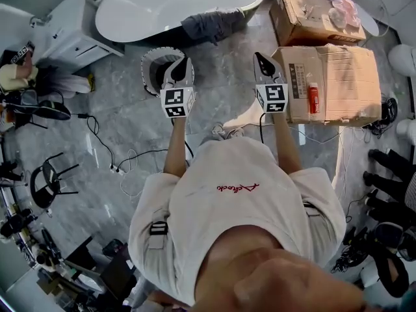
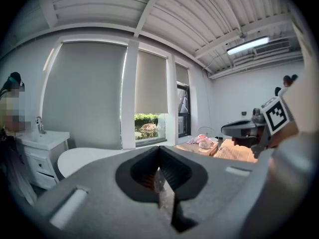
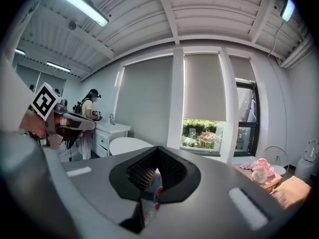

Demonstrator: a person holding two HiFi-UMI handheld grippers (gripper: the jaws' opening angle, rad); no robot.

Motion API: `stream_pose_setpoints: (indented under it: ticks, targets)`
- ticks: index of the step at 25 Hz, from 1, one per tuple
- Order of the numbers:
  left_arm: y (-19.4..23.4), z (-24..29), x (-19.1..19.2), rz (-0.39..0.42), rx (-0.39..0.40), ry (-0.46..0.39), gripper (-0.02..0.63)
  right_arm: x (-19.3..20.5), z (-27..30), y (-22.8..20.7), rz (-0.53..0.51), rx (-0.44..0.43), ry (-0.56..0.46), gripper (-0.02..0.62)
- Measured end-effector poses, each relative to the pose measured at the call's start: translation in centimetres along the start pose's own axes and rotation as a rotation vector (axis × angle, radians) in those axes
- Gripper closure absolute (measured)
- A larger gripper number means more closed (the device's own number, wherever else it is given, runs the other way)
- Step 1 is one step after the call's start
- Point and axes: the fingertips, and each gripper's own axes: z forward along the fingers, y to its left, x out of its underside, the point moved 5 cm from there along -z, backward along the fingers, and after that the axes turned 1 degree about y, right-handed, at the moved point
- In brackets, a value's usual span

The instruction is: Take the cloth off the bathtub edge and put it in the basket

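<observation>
A dark grey cloth (image 1: 211, 25) hangs over the near edge of the white bathtub (image 1: 169, 2) at the top of the head view. The round white basket (image 1: 153, 62) stands on the floor just below the tub, partly hidden behind my left gripper (image 1: 180, 69). My right gripper (image 1: 262, 62) is held level beside it, in front of a cardboard box. Both are shut with nothing between the jaws, and both are short of the cloth. In the left gripper view the left gripper (image 2: 159, 176) faces the window and the bathtub (image 2: 84, 158); the right gripper (image 3: 153, 179) likewise.
Two cardboard boxes (image 1: 331, 83) (image 1: 312, 12) stand at the right. A white vanity cabinet (image 1: 71, 31) is left of the tub, with a person (image 1: 19, 77) beside it. Cables (image 1: 123, 161) trail over the grey floor, and a black stool (image 1: 49, 181) stands at the left.
</observation>
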Motion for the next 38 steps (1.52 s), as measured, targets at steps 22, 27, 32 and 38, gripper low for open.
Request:
stream_pose_setpoints:
  ticks: [22,27,32,38]
  targets:
    - [3.5,3.3,-1.3,-0.003,-0.017,-0.012,0.606,-1.6,5.6,-1.4,0.028,-0.001,0.000,0.589]
    - [2.2,5.0,-2.1,0.002,-0.037,-0.016,0.606,-1.6,5.9,-3.4,0.025,-0.025,-0.012,0.589]
    - [0.7,7.0,-2.5,0.023,-0.027,-0.016,0.606,-1.5,6.5,-5.6,0.012,-0.029,-0.023,0.588]
    - [0.2,8.2,-2.1,0.008,-0.047,-0.012,0.606,-0.8,6.5,-6.9,0.012,-0.036,-0.022,0.589]
